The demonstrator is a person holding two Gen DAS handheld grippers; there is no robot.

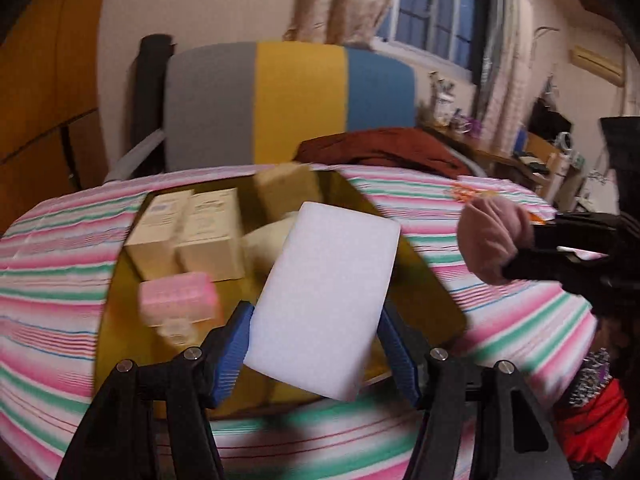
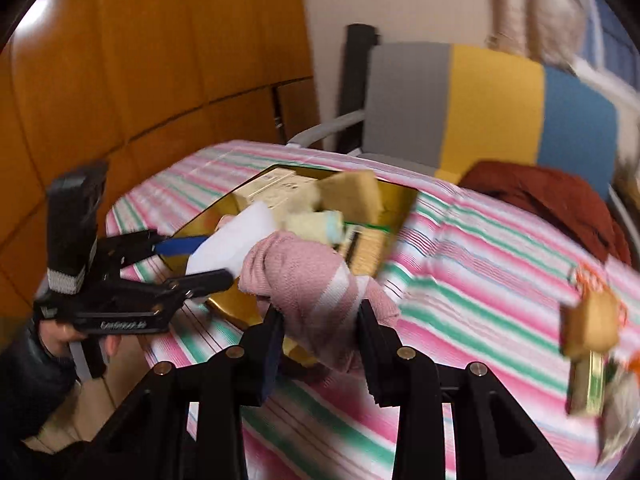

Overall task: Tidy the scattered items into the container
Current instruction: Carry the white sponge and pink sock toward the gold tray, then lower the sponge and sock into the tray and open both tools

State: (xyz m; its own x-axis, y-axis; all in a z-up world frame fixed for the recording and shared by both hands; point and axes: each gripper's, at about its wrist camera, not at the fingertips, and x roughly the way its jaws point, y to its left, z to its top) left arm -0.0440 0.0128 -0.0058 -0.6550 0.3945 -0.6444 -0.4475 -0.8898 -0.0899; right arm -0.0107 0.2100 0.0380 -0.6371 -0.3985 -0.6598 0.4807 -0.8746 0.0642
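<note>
Left gripper is pinching a white foam block over the gold tray on the striped tablecloth, while right gripper is clamped on a pink sock near the tray's near edge.

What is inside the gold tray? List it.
Gold tray: two cream boxes, a pink case, a tan block. The white sponge in the left gripper hides the rest.
</note>
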